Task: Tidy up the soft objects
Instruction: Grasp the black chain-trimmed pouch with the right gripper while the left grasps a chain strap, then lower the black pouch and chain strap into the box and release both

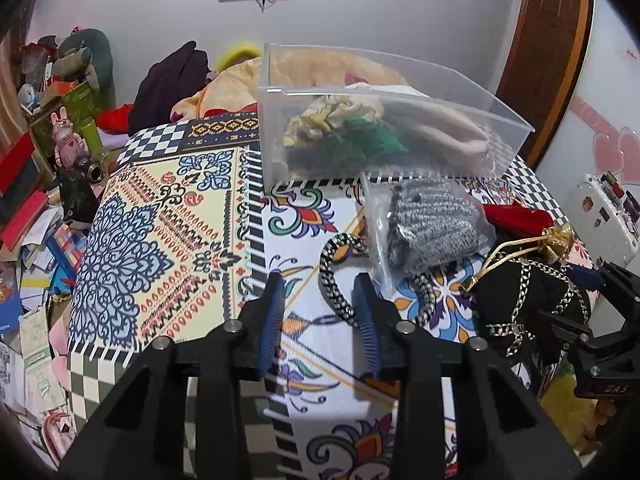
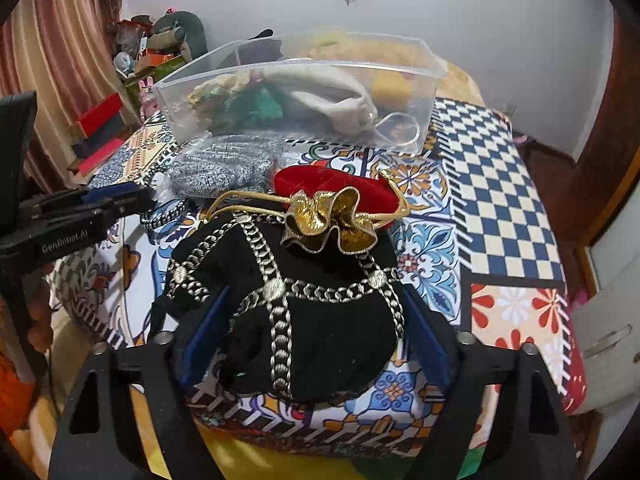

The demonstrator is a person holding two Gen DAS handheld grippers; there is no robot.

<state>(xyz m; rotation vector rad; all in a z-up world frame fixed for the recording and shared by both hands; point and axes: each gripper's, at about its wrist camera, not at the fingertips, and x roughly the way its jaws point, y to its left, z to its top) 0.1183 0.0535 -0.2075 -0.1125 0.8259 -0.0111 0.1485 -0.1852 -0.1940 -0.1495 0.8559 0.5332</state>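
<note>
A clear plastic bin (image 1: 440, 92) (image 2: 416, 80) holding soft cloths stands at the back of the patterned bed. In front of it lies a grey knit item in a plastic bag (image 1: 428, 228) (image 2: 224, 168) with a black-and-white cord (image 1: 336, 280). A black pouch with silver chain trim (image 2: 312, 304) (image 1: 532, 300) lies near the front edge, a red velvet pouch with gold ruffle (image 2: 332, 184) (image 1: 516, 216) behind it. My right gripper (image 2: 316, 320) is open, its jaws on either side of the black pouch. My left gripper (image 1: 320, 292) is open and empty, near the cord.
The bed's patterned cover (image 1: 168, 220) (image 2: 492, 184) spreads left and right. Cluttered boxes, papers and toys (image 1: 44, 184) fill the floor left of the bed. A white cabinet (image 2: 608, 320) stands at the right. Blankets and clothes (image 1: 224, 88) are piled behind the bin.
</note>
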